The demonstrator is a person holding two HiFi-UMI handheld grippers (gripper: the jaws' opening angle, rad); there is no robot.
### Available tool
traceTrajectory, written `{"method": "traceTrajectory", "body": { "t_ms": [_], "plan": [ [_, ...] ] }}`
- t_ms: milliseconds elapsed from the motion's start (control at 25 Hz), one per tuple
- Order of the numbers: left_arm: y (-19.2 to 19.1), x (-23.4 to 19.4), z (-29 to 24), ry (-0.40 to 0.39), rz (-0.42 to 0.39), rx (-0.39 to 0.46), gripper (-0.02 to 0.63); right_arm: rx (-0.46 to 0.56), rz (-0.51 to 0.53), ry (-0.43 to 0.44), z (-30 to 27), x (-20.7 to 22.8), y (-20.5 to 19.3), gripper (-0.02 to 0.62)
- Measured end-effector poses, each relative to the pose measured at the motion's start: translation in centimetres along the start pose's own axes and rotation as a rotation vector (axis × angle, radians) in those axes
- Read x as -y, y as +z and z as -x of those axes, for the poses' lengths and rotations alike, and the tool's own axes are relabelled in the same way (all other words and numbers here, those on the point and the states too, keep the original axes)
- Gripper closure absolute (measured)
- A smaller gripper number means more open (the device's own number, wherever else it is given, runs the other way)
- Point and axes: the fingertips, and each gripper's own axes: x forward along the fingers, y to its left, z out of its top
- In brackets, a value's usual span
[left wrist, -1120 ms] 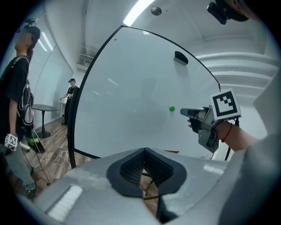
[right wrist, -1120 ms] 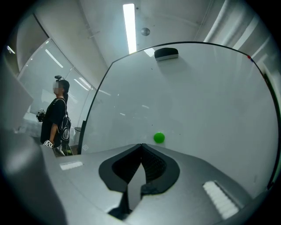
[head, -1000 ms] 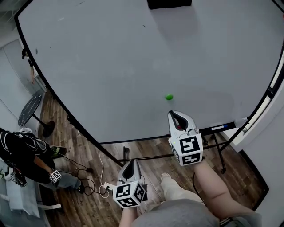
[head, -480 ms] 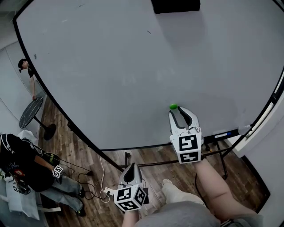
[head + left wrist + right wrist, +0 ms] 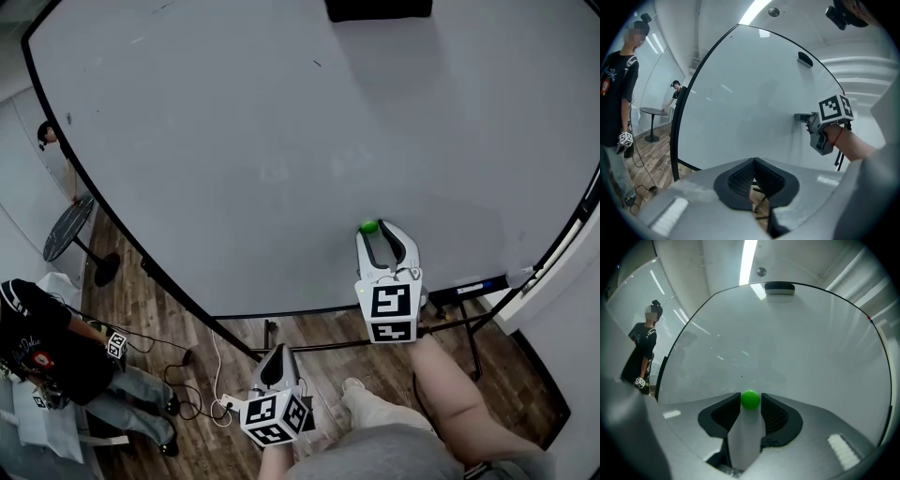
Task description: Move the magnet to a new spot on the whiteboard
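Right gripper (image 5: 380,228) up at the whiteboard (image 5: 234,141), jaws just opened wide, clamping nothing. Green magnet (image 5: 368,226) stuck on the whiteboard near its bottom edge, right between the spread jaw tips, pads not pressing on it. Left gripper (image 5: 278,349) below the whiteboard and well apart from it, jaws together, empty.

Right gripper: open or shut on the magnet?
Open: right gripper jaws have just been opening and stand apart, green magnet between their tips on the whiteboard.
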Motion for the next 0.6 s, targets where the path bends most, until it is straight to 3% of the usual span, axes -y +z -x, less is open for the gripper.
{"method": "traceTrajectory", "body": {
  "t_ms": [600],
  "plan": [
    [0.10, 0.20, 0.69, -0.004, -0.007, -0.002, 0.601, -0.027, -0.027, 0.010, -0.05, 0.13, -0.14, 0.476]
  ]
}}
